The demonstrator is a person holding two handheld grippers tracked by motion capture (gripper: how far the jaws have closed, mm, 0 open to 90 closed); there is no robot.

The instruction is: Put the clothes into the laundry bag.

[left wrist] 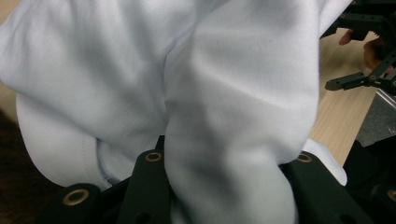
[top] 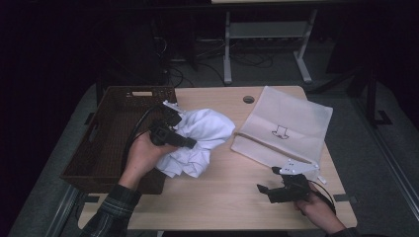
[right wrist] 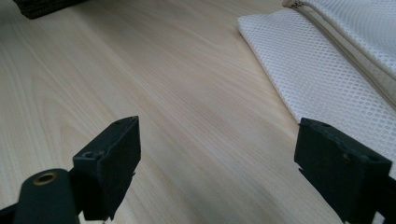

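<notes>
White cloth [top: 197, 140], bunched up beside the brown basket [top: 116, 131], is clamped in the left gripper [top: 173, 129], and the mesh bag [top: 284, 126] lies to its right, nearer the right gripper [top: 269, 190], whose jaws stand apart over the table [top: 222, 197].

We count one white cloth [top: 200, 140], one mesh bag [top: 284, 126], one wicker basket [top: 111, 136] and two claws: left claw [top: 173, 118], right claw [top: 267, 181].

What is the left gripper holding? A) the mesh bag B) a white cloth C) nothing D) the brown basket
B: the left gripper is shut on the bunched white cloth, whose folds run down between its jaws in the left gripper view.
</notes>
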